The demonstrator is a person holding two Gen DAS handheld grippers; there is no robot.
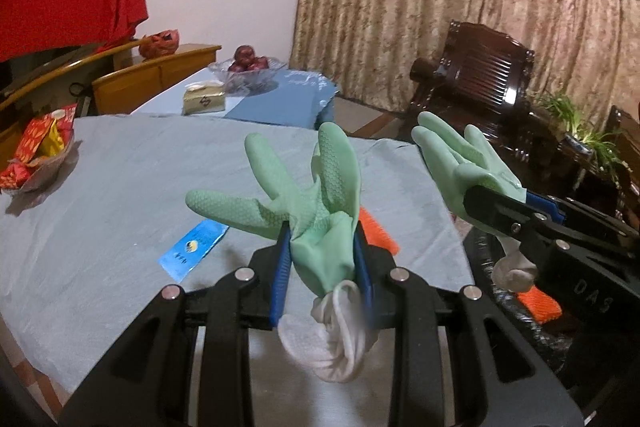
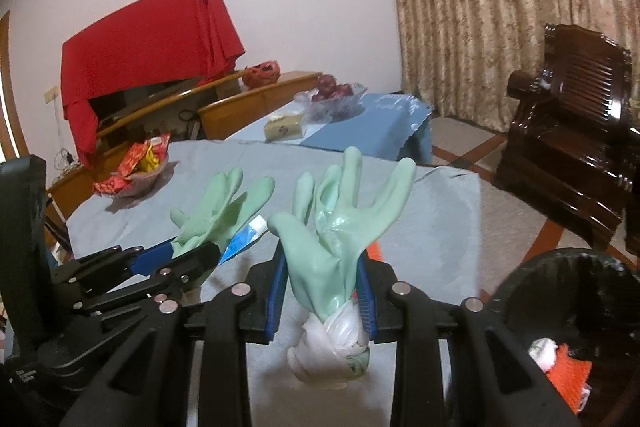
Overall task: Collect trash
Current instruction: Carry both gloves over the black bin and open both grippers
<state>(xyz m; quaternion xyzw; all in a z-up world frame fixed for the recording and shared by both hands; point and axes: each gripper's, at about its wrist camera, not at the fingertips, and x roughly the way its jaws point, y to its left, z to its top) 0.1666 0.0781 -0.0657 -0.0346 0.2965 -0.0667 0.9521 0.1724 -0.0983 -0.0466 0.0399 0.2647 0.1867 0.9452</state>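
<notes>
A green rubber glove [image 1: 320, 211] with a white lining at its cuff stands fingers-up between the blue pads of my left gripper [image 1: 322, 239], which is shut on it. My right gripper [image 2: 322, 259] is shut on a second green glove [image 2: 340, 227], held the same way. Each gripper shows in the other's view: the right gripper [image 1: 480, 203] with its glove [image 1: 456, 163], and the left gripper [image 2: 212, 253] with its glove [image 2: 216, 211]. Both hang above the grey-blue table [image 1: 120, 187]. A blue wrapper [image 1: 192, 251] and an orange mesh piece [image 1: 378, 233] lie on it.
A black-lined bin [image 2: 560, 279] at the right holds orange mesh [image 2: 568, 371] and white scraps. A bowl of red snack packets [image 1: 40, 151] sits at the table's left. Behind are a tissue box [image 1: 204, 99], a fruit bowl [image 1: 248, 67] and a dark wooden chair [image 1: 480, 83].
</notes>
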